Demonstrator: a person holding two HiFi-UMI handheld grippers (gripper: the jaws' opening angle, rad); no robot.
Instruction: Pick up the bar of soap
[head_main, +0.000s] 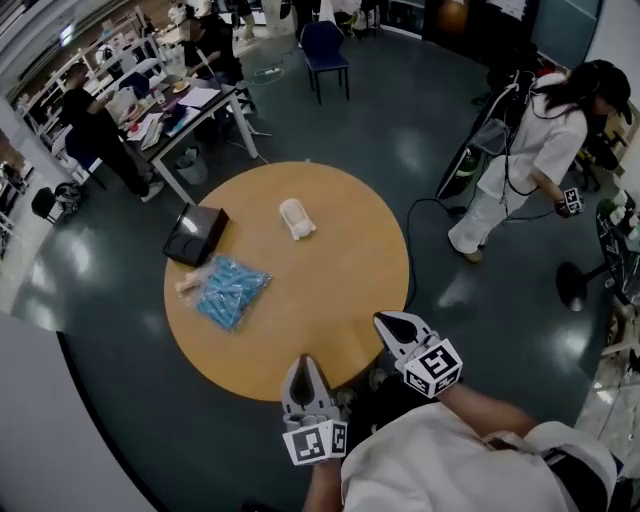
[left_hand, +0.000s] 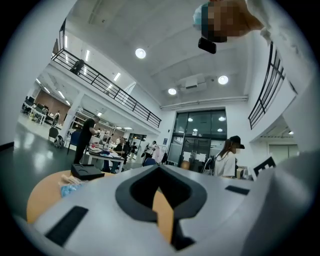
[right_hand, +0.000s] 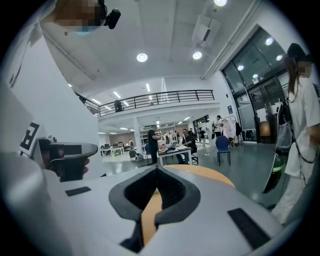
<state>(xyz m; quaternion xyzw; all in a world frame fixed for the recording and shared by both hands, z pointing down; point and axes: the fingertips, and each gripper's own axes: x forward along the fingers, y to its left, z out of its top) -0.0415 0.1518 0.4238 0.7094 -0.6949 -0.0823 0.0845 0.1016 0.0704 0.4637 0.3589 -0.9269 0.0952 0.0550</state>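
The cream bar of soap (head_main: 297, 218) lies on the far middle of the round wooden table (head_main: 340, 300), with nothing touching it. Both grippers hover at the near edge, well short of the soap. My left gripper (head_main: 305, 364) points toward the table with its jaws together and nothing between them. My right gripper (head_main: 387, 321) sits over the near right rim, also shut and empty. In the left gripper view the closed tips (left_hand: 159, 168) face across the tabletop. The right gripper view shows the same closed tips (right_hand: 157, 170); the soap does not show clearly in either gripper view.
A black box (head_main: 195, 233) and a clear bag of blue items (head_main: 232, 290) lie on the table's left side. A person in white (head_main: 525, 150) stands to the right, with a cable on the floor. A blue chair (head_main: 325, 48) and a desk with people (head_main: 190, 105) stand beyond.
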